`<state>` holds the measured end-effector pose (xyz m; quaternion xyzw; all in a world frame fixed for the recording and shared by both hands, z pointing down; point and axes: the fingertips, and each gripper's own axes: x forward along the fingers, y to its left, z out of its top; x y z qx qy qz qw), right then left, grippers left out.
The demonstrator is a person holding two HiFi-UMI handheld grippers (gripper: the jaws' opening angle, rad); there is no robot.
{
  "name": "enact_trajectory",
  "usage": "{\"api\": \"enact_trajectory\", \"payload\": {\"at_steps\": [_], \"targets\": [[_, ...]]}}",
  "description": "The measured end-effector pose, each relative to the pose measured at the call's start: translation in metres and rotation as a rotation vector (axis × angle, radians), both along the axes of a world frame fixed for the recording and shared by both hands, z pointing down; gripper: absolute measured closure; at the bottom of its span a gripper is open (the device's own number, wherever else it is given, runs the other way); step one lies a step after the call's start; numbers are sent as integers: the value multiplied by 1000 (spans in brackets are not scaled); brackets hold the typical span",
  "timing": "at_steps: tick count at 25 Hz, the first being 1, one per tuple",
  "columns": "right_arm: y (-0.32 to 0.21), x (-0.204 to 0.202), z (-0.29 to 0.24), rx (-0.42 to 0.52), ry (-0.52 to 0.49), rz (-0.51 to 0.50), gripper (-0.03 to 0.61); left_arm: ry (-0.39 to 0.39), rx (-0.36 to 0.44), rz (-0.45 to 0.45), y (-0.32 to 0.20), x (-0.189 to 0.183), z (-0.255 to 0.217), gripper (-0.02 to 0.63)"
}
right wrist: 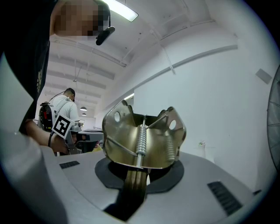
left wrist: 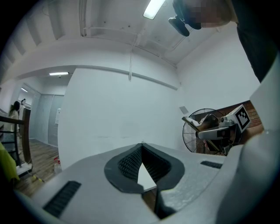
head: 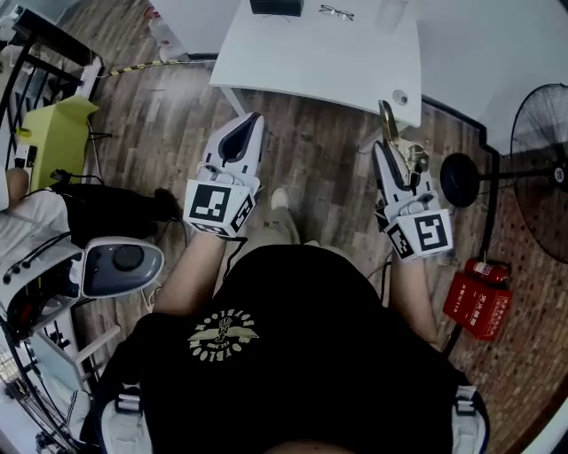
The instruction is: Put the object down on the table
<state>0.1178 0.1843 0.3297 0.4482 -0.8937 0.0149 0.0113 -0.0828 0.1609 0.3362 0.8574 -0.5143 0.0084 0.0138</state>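
A brass metal clip with a coil spring stands upright between the jaws of my right gripper, which is shut on its lower tab. In the head view the clip sticks out beyond the right gripper, held over the wooden floor just short of the white table. My left gripper hangs level with it at the left, near the table's front edge. Its jaws meet at the tips with nothing between them. The left gripper view faces a bare white wall.
On the table's far side lie a pair of glasses and a dark box. A standing fan and a red case are at the right. A yellow-green object and a grey device are at the left. Another person stands behind.
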Motion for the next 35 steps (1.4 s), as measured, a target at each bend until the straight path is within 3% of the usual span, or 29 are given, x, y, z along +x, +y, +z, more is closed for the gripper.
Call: {"api": "enact_trajectory", "payload": {"at_steps": [19, 35], "targets": [[-75, -7, 30, -54, 31, 30, 514, 6, -71, 65, -81, 15, 35, 607], [-150, -26, -8, -17, 44, 102, 514, 27, -24, 132, -169, -3, -1, 607]]}}
